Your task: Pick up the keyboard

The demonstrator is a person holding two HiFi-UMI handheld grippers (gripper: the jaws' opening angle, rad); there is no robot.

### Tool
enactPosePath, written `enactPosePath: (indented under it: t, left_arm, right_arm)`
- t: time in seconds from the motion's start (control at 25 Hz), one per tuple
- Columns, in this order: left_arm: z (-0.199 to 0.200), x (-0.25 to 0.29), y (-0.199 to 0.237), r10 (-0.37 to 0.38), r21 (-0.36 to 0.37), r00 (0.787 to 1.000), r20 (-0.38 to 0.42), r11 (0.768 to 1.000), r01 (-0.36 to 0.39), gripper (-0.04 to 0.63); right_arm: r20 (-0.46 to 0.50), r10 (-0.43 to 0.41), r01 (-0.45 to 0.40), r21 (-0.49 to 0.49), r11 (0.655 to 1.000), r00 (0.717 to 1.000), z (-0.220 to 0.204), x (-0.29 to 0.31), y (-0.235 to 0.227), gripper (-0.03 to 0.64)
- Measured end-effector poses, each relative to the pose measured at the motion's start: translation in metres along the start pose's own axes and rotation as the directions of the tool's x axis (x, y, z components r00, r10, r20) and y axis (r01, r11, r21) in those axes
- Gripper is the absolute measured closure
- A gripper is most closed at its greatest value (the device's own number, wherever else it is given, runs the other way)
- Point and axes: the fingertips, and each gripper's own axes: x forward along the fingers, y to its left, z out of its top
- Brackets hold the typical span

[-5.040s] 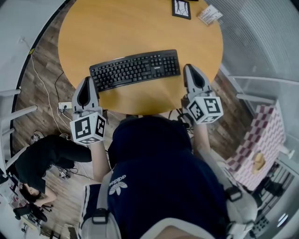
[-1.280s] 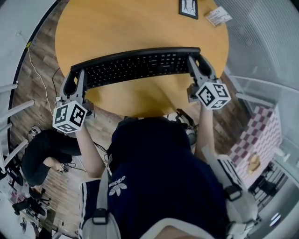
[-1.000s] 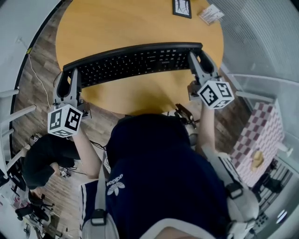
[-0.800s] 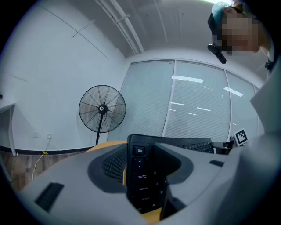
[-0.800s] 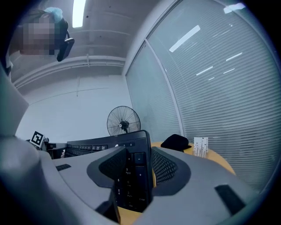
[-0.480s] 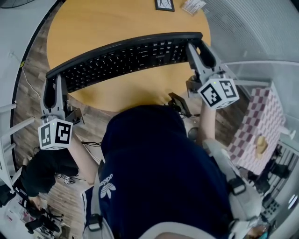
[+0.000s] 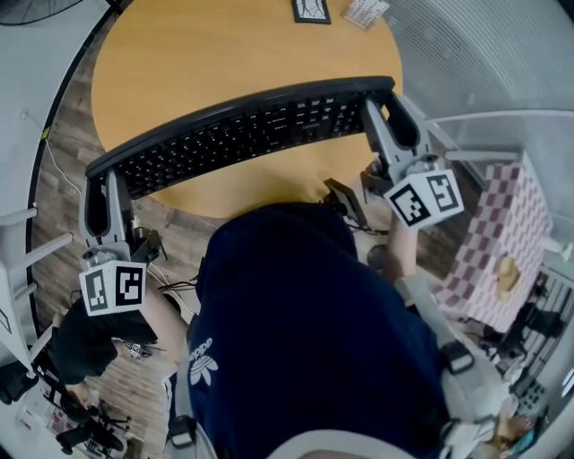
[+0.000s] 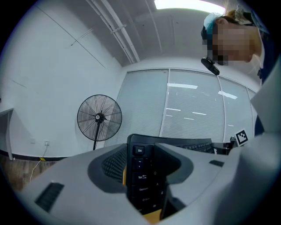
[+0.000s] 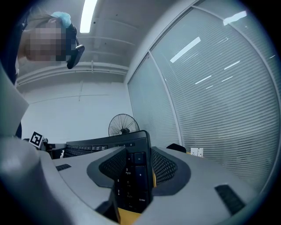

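Observation:
A long black keyboard (image 7: 242,130) hangs in the air above the round wooden table (image 7: 206,54), held at both ends. My left gripper (image 7: 100,184) is shut on its left end, where the Esc key column (image 8: 140,176) sits between the grey jaws. My right gripper (image 7: 381,112) is shut on the right end, clamping the number pad (image 9: 131,180). The keyboard slants down to the left in the head view and its keys face up toward the camera.
A small framed picture (image 7: 310,9) and a card (image 7: 363,11) lie at the table's far edge. A standing fan (image 8: 99,117) and a blinds-covered glass wall (image 9: 206,105) are behind. A checkered box (image 7: 498,251) stands at the right, and cables lie on the floor at left.
Five seconds ago the keyboard lay on the table with both grippers off its ends. Both are now shut on it and it is raised; over the last second it has come closer to the camera.

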Motion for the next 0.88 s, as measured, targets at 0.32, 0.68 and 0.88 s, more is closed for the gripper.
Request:
enactPosePath:
  t: [0.32, 0.68, 0.88]
  left_arm:
    - [-0.004, 0.0022, 0.0015, 0.001, -0.009, 1.0, -0.02, 1.0, -0.001, 0.417]
    - [-0.0029, 0.0033, 0.0013, 0.003, -0.004, 1.0, -0.019, 1.0, -0.003, 0.417]
    - [-0.0025, 0.0033, 0.0017, 0.005, -0.005, 1.0, -0.017, 1.0, -0.005, 0.417]
  right_arm:
    - [-0.018, 0.005, -0.006, -0.008, 1.0, 1.0, -0.0024, 0.0034, -0.0001, 0.445]
    - [-0.02, -0.001, 0.001, 0.001, 1.0, 1.0, -0.0057, 0.003, -0.0015, 0.445]
    - [-0.015, -0.01, 0.011, 0.025, 1.0, 1.0, -0.0082, 0.0006, -0.0038, 0.445]
